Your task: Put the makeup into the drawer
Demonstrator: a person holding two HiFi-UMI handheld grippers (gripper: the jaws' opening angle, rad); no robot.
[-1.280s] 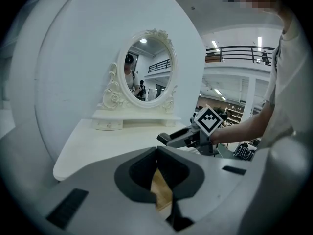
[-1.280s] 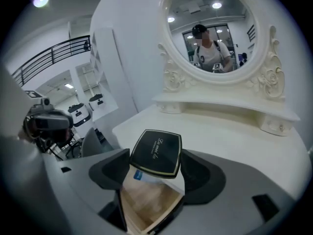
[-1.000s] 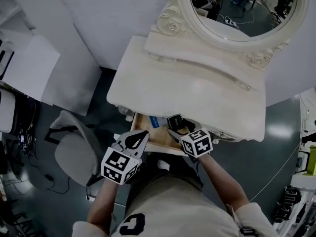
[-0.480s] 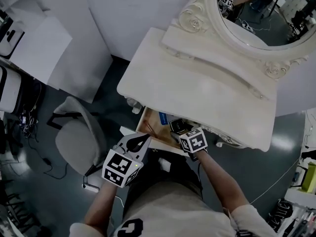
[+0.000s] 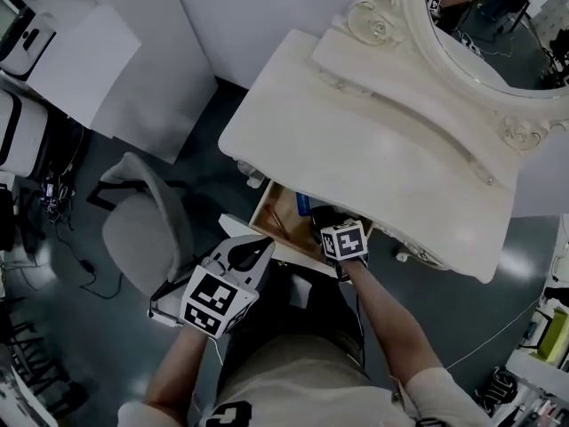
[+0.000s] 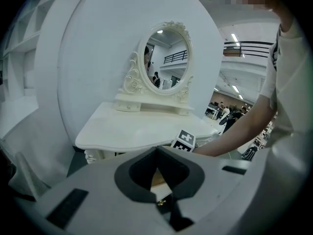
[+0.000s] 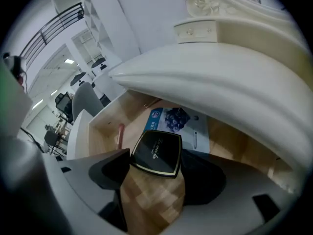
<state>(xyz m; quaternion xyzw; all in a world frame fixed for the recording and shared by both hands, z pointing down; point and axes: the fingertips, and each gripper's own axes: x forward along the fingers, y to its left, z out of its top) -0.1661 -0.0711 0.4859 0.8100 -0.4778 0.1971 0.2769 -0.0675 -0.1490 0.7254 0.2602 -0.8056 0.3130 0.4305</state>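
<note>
A black makeup compact (image 7: 157, 152) with a gold rim sits between the jaws of my right gripper (image 7: 156, 173), which is shut on it. The compact hangs just above the wooden floor of the open drawer (image 7: 105, 114). In the head view the right gripper (image 5: 327, 224) reaches into the drawer (image 5: 271, 210) under the white vanity table (image 5: 382, 167). My left gripper (image 5: 250, 249) stays in front of the drawer's front panel, shut and holding nothing. In the left gripper view its jaws (image 6: 157, 153) meet with nothing between them.
A blue sachet (image 7: 178, 124) and a pink stick (image 7: 120, 133) lie in the drawer behind the compact. The table's edge overhangs the drawer closely. An oval mirror (image 5: 498, 25) stands at the table's back. A grey chair (image 5: 147, 238) stands to the left.
My right gripper has sunk with the compact from the drawer's front rim down into the drawer. The left gripper has dropped a little in front of the drawer.
</note>
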